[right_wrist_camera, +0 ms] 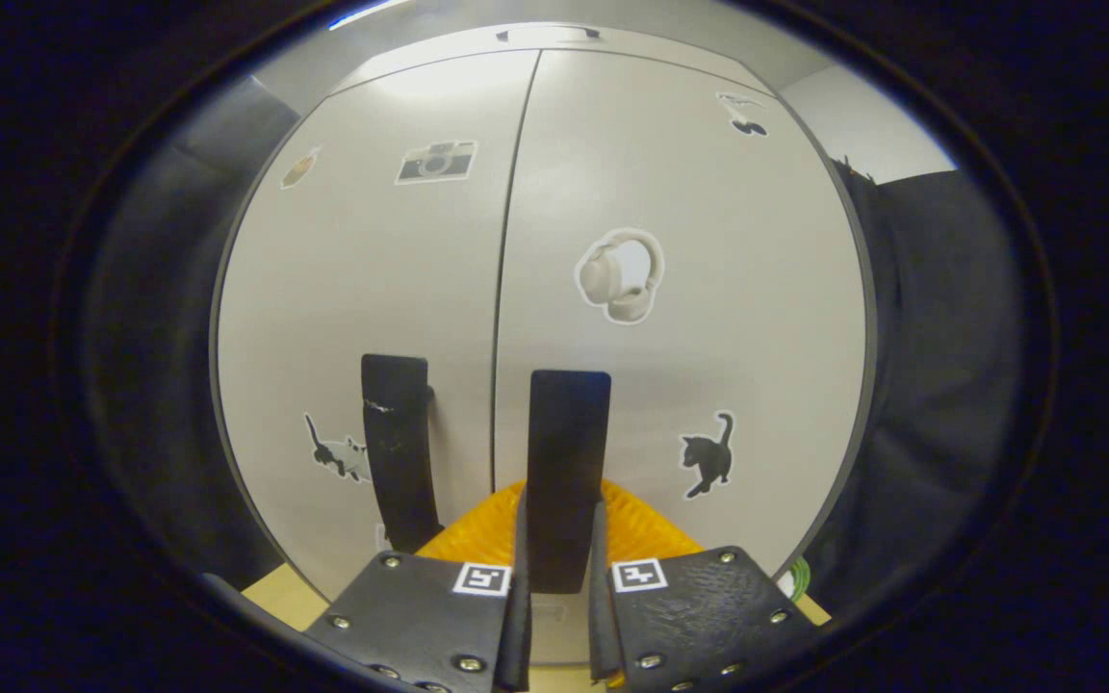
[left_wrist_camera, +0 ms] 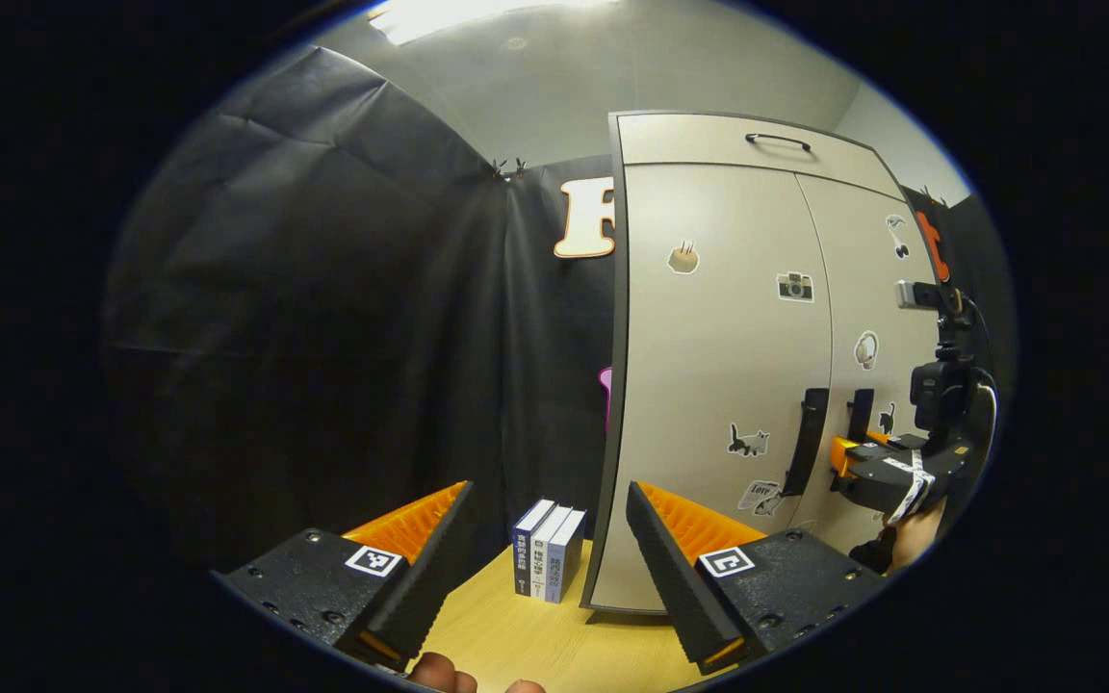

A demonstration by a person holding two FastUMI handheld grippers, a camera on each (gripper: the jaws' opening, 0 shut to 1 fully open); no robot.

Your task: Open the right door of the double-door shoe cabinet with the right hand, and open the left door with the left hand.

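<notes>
The grey double-door shoe cabinet (left_wrist_camera: 709, 385) stands on the right in the left gripper view, with both doors flush. My left gripper (left_wrist_camera: 550, 486) is open and holds nothing, well short of the left door (left_wrist_camera: 709, 318) and its black handle (left_wrist_camera: 805, 441). Farther off, my right gripper (left_wrist_camera: 848, 460) sits at the right door's black handle (left_wrist_camera: 861, 414). In the right gripper view, the right gripper (right_wrist_camera: 562, 500) is shut on that right handle (right_wrist_camera: 569, 452), an orange finger pressing each side. The left handle (right_wrist_camera: 399, 452) stands free beside it.
Three upright books (left_wrist_camera: 548, 561) stand on the wooden tabletop (left_wrist_camera: 516, 635) just left of the cabinet's corner. A top drawer with a black pull (left_wrist_camera: 778, 141) sits above the doors. A hand (left_wrist_camera: 915, 534) holds the right gripper. Black cloth walls close in on both sides.
</notes>
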